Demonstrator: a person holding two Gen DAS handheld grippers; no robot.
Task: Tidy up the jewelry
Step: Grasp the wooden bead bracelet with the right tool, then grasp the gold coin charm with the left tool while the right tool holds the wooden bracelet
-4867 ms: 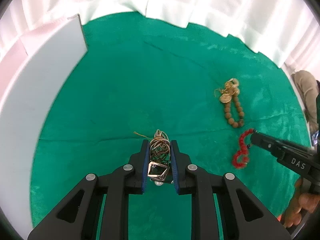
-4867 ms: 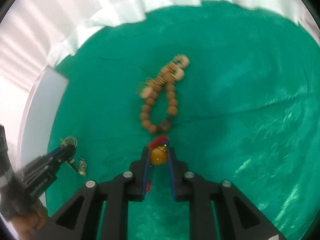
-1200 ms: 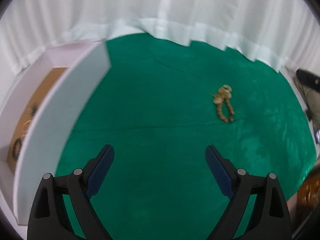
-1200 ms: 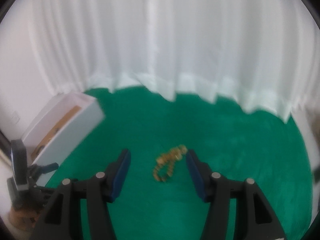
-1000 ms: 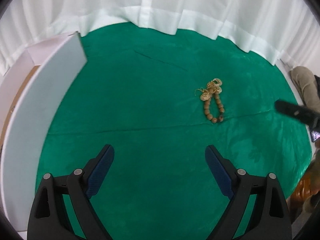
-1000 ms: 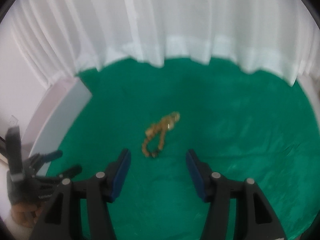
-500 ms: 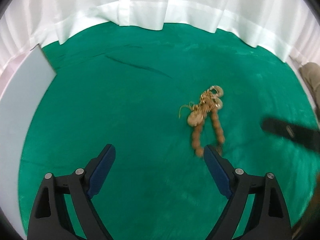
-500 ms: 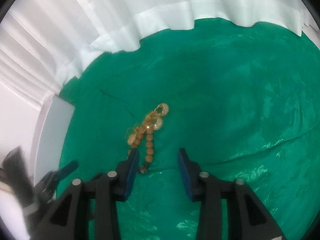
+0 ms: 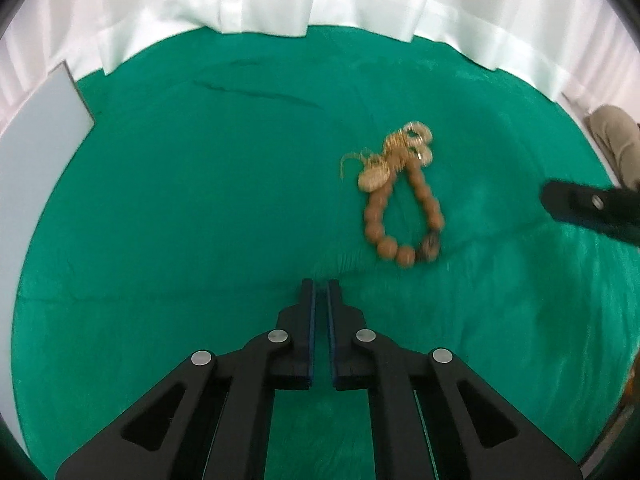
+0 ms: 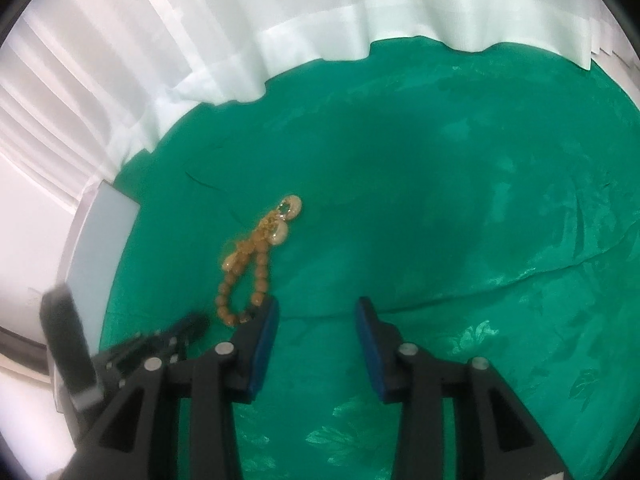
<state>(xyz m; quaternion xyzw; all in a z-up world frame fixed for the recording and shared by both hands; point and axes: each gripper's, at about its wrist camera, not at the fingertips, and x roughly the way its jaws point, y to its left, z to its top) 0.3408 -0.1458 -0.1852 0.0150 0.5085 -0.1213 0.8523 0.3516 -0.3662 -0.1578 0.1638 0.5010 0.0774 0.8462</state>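
On the green worktop [image 9: 180, 208], the light, loose bead bracelet [image 9: 402, 204] is lying ahead-right of the left gripper [image 9: 321, 286], whose jaws are nearly together and empty, and just left of the right gripper [image 10: 318, 310], whose jaws are standing apart, so pinching one stiff bead is looking safest.

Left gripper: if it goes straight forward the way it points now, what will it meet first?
Probably only the green cloth. The left gripper, shut and empty, aims left of the bead bracelet.
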